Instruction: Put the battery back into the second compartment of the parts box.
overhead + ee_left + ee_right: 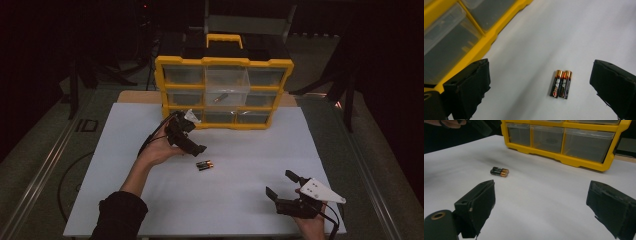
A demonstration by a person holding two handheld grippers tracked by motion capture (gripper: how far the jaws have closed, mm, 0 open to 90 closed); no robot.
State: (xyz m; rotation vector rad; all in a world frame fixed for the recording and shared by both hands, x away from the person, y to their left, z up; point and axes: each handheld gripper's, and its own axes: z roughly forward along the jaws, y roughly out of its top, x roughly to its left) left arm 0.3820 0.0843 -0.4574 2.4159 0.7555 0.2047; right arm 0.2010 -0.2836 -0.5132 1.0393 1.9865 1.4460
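High view. A yellow drawer organiser (223, 92) with clear drawers stands at the far edge of a white table (150, 195). Two batteries (204, 165) lie side by side, touching, near the table's middle. The left gripper (192, 145) hovers just beside and above them, tilted downward, jaws spread. The right gripper (282, 185) rests low at the near right, well apart from the batteries, jaws also spread. One middle drawer (227, 95) appears to hold a small dark object; its identity cannot be told.

Left gripper view. Both black jaws stand wide, with the batteries (561, 84) on the bare table between them, nearer the right-hand jaw. The organiser (461, 37) fills the upper left corner.

Right gripper view. The jaws are wide and hold nothing. The batteries (499, 172) lie ahead and to the left, the organiser (564, 142) behind them.

Risk, as a judgement. If the left gripper is to pick the pair, off-centre closure would probably push one cylinder so that it rolls away. The pair may also split, leaving one behind. A steep descent could drive the jaw tips into the table.
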